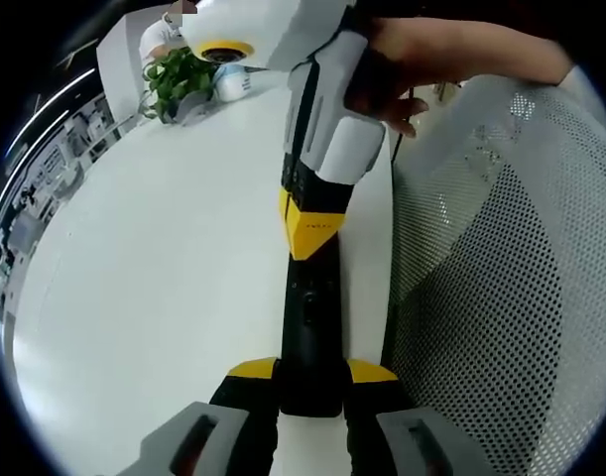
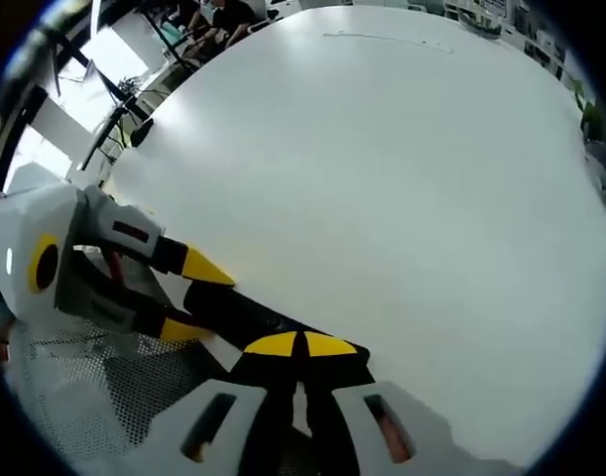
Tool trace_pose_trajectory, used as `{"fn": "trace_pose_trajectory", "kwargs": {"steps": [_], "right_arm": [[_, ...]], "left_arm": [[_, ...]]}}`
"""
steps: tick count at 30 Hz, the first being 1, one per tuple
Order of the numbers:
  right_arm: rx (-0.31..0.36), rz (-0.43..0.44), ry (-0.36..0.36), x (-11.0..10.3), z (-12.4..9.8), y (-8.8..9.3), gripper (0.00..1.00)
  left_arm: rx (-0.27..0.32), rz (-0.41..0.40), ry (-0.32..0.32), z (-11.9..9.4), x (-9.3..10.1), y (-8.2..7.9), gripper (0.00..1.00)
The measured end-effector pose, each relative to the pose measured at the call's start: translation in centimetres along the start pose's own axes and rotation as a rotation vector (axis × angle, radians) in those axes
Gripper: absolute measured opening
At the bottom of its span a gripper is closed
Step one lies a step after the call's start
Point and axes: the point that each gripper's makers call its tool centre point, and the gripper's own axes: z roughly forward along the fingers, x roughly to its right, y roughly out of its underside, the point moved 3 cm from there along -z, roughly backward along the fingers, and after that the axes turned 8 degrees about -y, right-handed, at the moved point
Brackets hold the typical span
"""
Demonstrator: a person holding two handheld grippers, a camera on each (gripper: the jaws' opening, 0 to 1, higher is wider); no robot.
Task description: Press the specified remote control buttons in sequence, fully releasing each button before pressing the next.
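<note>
Nearest in the left gripper view: left gripper (image 1: 310, 397) clamped on the near end of the remote control (image 1: 309, 332), yellow tips pinching it from both sides, jaws narrowed to the width of the black body and holding it fast. Long axis running straight away from that gripper, near to far, button face up, a few small buttons just visible on the dark surface. Lying over the white table (image 1: 154, 297), close beside the mesh chair back (image 1: 501, 297) on the right.

Further along the same line: right gripper (image 1: 310, 230) coming in from the far end, pointing back toward the camera, yellow tips drawn together and meeting the far part of the remote from above. Looks like a press in hand, or just about to land, though actual button contact too small to call. Behind it, a hand (image 1: 412, 69) wrapped round the white handle, reaching in from the far right.

Same meeting seen in the right gripper view: own jaws closed tip to tip, gripping nothing, the remote sliding off to the left beneath them, the left gripper at its other end beside the mesh.

So, the hinge of the next move: remote held level and end-on between the two tools, right one the presser, needing only a short lift clear and a small shift along the axis for the next button.

Far off: green plant (image 1: 179, 77) at the table's far left edge, well apart from it all.
</note>
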Motion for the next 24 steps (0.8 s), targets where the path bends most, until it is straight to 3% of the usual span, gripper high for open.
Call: {"fn": "trace_pose_trajectory", "kwargs": {"steps": [10, 24], "right_arm": [[-0.013, -0.071, 0.011, -0.17, 0.01, 0.0, 0.0], [-0.017, -0.072, 0.011, -0.18, -0.01, 0.0, 0.0]], "left_arm": [[0.003, -0.009, -0.004, -0.03, 0.04, -0.01, 0.24], [0.004, -0.01, -0.006, -0.04, 0.0, -0.05, 0.24]]}}
